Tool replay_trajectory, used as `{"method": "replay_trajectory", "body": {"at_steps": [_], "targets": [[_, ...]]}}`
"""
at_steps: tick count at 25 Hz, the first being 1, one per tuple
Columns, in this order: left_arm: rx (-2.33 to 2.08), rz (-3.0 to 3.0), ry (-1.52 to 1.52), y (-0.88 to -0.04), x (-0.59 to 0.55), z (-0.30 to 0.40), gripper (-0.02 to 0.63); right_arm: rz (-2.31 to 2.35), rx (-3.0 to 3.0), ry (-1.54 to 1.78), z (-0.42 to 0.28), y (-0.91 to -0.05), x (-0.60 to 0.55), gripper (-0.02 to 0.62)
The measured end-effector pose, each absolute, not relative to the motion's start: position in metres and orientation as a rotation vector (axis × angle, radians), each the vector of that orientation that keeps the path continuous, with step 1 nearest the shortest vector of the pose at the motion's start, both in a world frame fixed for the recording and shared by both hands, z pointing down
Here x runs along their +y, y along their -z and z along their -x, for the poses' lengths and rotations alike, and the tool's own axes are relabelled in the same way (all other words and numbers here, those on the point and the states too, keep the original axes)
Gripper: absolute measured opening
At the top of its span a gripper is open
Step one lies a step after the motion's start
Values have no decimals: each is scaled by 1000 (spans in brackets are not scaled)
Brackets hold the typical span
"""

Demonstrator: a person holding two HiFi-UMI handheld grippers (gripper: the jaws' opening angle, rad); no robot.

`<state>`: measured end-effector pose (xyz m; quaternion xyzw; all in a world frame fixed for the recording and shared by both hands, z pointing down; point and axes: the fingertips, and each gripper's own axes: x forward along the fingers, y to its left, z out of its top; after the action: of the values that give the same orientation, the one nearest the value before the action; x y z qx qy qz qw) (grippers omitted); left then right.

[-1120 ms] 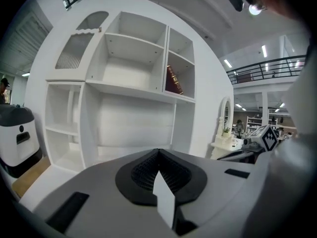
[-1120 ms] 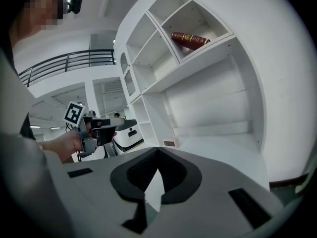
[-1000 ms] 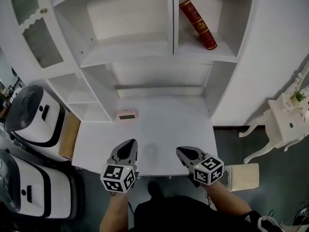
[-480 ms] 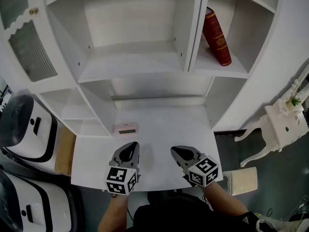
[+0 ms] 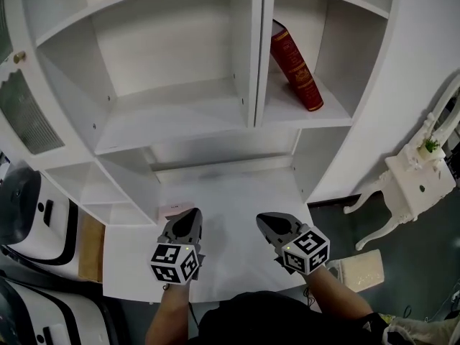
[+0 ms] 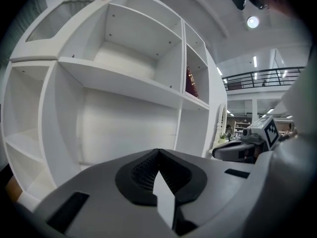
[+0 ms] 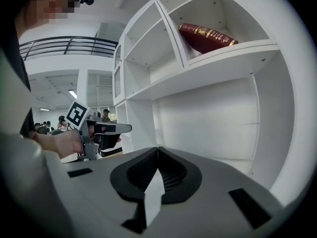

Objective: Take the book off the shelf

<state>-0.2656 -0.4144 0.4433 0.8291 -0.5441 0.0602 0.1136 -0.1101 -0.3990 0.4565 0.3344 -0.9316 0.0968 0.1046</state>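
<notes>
A dark red book with gold bands leans against the left wall of the upper right shelf compartment. It also shows in the left gripper view as a book and, from below, in the right gripper view as a book. My left gripper and right gripper hover side by side over the white desk, well below the book. Both point at the shelf unit. The jaws of both are shut with nothing between them. Each gripper view shows the other: the right gripper and the left gripper.
A small pink device lies on the desk just left of my left gripper. The wide shelf compartment left of the book holds nothing. White appliances stand at the left. A white side table and a beige box are at the right.
Both grippers have moved forward towards the shelf unit and slightly up. The shelves now fill more of the head view, and the pink device sits right beside my left gripper.
</notes>
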Motion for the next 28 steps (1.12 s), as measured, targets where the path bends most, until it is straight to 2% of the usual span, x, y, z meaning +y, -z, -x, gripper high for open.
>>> {"method": "replay_trajectory", "body": {"at_steps": [13, 18, 21, 28], "targets": [[-1503, -2538, -270, -409, -441, 234, 9, -1219, -2681, -60, 59, -359, -446, 20], [-1447, -2587, -289, -394, -440, 216, 11, -1372, -2666, 114, 33, -297, -462, 64], [-1422, -2599, -281, -388, -439, 210, 11, -1368, -2650, 226, 30, -262, -471, 129], [-1387, -2600, -289, -390, -436, 205, 11, -1453, -2548, 479, 19, -200, -495, 169]]}}
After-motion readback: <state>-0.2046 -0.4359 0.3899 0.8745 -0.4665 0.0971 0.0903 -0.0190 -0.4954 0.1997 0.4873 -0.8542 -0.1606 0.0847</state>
